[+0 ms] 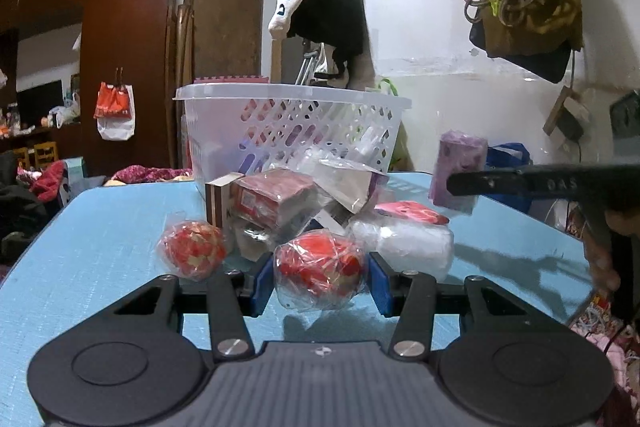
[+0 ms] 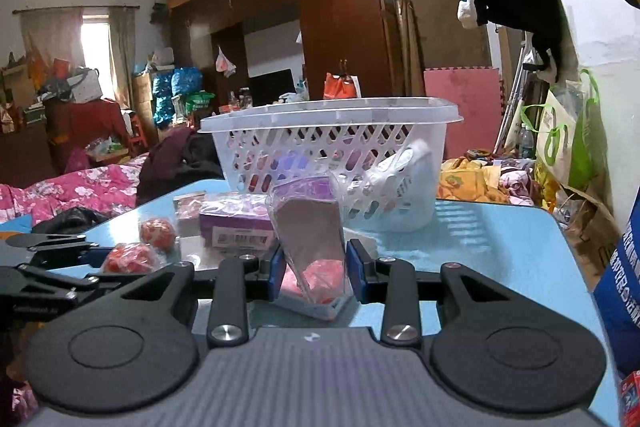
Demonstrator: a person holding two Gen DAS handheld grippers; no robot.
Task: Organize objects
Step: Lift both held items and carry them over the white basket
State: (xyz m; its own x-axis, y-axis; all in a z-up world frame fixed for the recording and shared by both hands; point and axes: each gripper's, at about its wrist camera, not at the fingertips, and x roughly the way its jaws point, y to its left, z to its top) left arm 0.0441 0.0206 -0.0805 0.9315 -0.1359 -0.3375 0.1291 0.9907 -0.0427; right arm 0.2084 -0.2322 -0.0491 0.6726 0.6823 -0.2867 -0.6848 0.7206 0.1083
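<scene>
My left gripper (image 1: 320,285) stands around a red ball wrapped in clear plastic (image 1: 320,267) on the blue table (image 1: 100,251); the pads touch its sides. A second wrapped red ball (image 1: 193,247) lies to its left. My right gripper (image 2: 316,273) is shut on a purple-topped packet in clear wrap (image 2: 310,231) and holds it above the table; it shows in the left wrist view (image 1: 458,173). A white slotted basket (image 1: 292,131) stands behind the pile, also in the right wrist view (image 2: 328,147).
A pile of small boxes (image 1: 276,203) and a white wrapped bundle (image 1: 408,243) lies before the basket. A purple box (image 2: 236,227) lies on the table. A bed with pink bedding (image 2: 72,191) is at the left, bags (image 2: 568,139) at the right.
</scene>
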